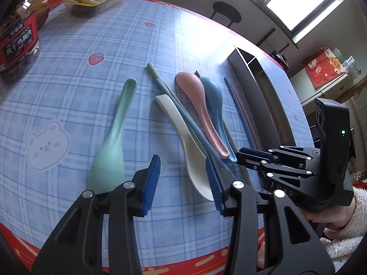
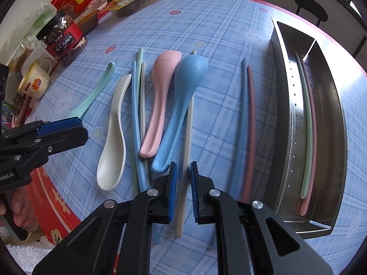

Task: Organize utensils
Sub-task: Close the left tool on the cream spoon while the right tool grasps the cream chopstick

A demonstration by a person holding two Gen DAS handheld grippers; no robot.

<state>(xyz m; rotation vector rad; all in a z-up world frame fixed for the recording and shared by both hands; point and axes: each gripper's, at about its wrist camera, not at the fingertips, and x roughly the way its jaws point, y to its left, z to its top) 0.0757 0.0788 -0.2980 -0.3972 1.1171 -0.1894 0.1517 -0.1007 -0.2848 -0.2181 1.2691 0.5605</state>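
Observation:
My right gripper (image 2: 183, 168) points down over a cream chopstick (image 2: 186, 137) that lies partly under the blue spoon (image 2: 183, 84). Its jaws stand narrow around the stick, with a thin slit still visible beside it. The pink spoon (image 2: 160, 87) lies just left of the blue one. My left gripper (image 1: 183, 163) hangs open over the white spoon (image 1: 181, 135), with the green spoon (image 1: 112, 137) to its left. Loose blue, green and mauve chopsticks lie among and beside the spoons. The steel tray (image 2: 284, 114) at the right holds a green chopstick (image 2: 307, 137) and a pink one.
A snack jar (image 2: 62, 39), a mug (image 2: 34, 82) and food packs crowd the table's far left. The red table edge (image 2: 45, 197) runs close below the grippers. A black stool (image 2: 310, 6) stands beyond the table. A hand in a fleecy sleeve (image 1: 328, 215) holds the right gripper.

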